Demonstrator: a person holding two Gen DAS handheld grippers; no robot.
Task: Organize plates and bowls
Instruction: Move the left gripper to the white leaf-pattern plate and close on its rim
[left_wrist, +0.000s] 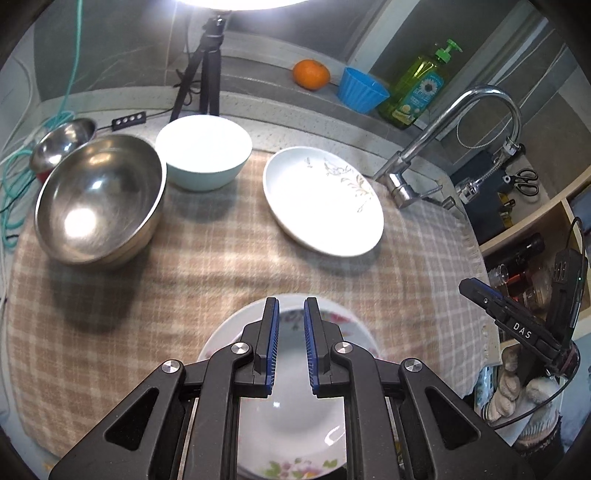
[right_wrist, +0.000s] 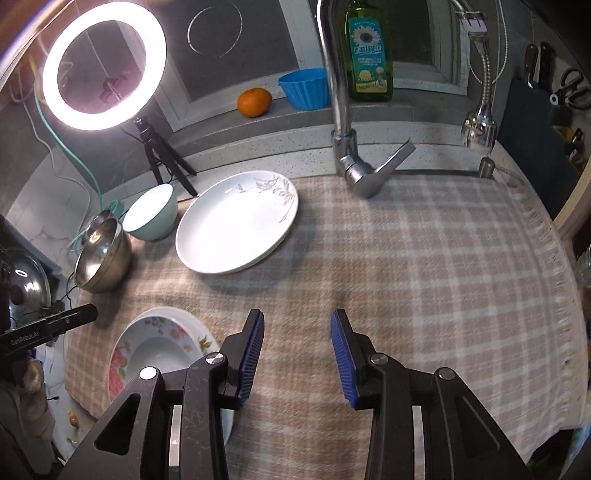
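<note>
left jaws: left gripper (left_wrist: 291, 310) nearly closed, thin gap betw. the blue pads, nothing in them; hangs above the floral dish, not touching as far as I can tell.
right jaws: right gripper (right_wrist: 297, 325) part open, empty, bare checked cloth betw. the blue pads.
nearest thing: white deep ceramic dish w/ pink-green flower rim (left_wrist: 291, 417), sitting at near edge of the beige checked cloth (left_wrist: 207, 258), directly under left gripper (in right wrist view it lies lower left, beside the left pad).
handling: glazed ceramic, so prob. stiff, fairly heavy, slick, chips if knocked. Best hold = the broad rim, one pad inside, one outside; the wall looks too steep and smooth to pinch elsewhere.
other task items: white shallow plate w/ grey leaf print (left_wrist: 323, 201) mid-cloth, well apart from the dish; pale green ceramic bowl w/ white inside (left_wrist: 203, 151) behind, just beside the large steel bowl (left_wrist: 99, 199), which looks nested in another (rims doubled in right view); small steel bowl (left_wrist: 62, 142) further left, off the cloth.
steel handling: light, stiff, won't break, but slippery and rounded; rim grip again.
in the way: chrome tap (left_wrist: 458, 136) stands close behind the leaf plate's right side; ring-light tripod (left_wrist: 207, 74) behind the green bowl; teal cable (left_wrist: 14, 184) loops by the steel bowls.
clear of it all: orange (left_wrist: 311, 74), blue ribbed cup (left_wrist: 360, 90), green soap bottle (left_wrist: 417, 88) on the back ledge.
</note>
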